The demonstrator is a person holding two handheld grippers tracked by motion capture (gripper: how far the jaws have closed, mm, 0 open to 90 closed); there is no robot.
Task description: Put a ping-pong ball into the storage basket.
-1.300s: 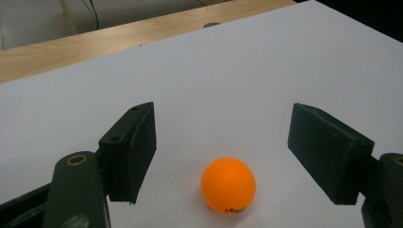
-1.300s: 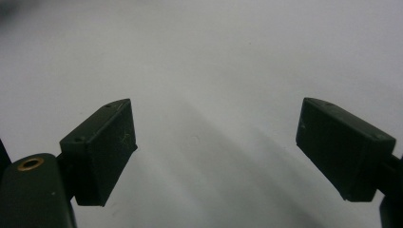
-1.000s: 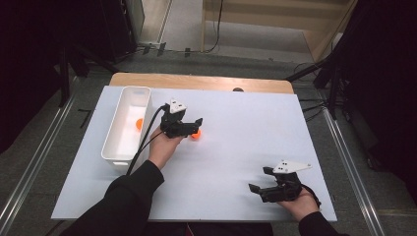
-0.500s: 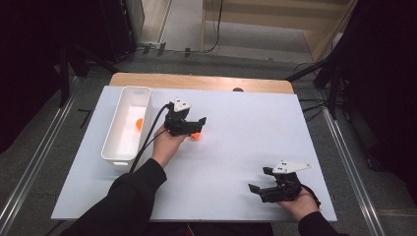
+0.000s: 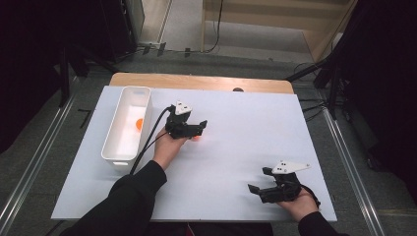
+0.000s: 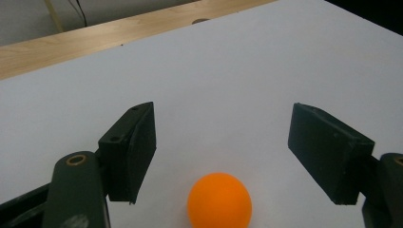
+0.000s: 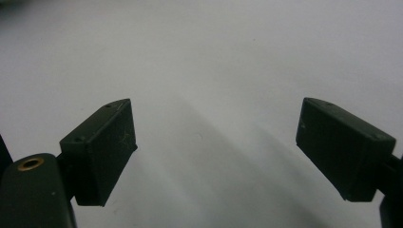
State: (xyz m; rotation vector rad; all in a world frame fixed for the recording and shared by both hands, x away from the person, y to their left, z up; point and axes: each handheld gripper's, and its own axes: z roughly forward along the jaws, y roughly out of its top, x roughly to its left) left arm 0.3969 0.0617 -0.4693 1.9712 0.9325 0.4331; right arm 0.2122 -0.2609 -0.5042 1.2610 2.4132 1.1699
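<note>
The left gripper (image 5: pixel 200 129) is seen in the high view just left of the middle of the white board (image 5: pixel 255 123), its jaws standing wide apart and pointing toward three o'clock. An orange ball (image 6: pixel 219 200) lies on the board between those jaws in the left gripper view, with bare gaps on both sides and neither pad touching it. In the high view the same ball (image 5: pixel 196 137) is glimpsed at the gripper's lower edge.

At nine o'clock from the left gripper a white tray (image 5: pixel 114 147) is set lengthwise along the board's left side, near that edge. A second orange ball (image 5: pixel 139 124) is seen inside it, against the right wall in the upper half.

The right gripper (image 5: pixel 259 181) is held at the board's five o'clock corner, close to the near edge, jaws spread wide with nothing between them; only bare board is seen past its pads (image 7: pixel 102 152).

Between the two grippers, and toward one and three o'clock from the ball, the board is open surface. A strip of wooden table (image 5: pixel 196 81) is visible beyond the far edge.
</note>
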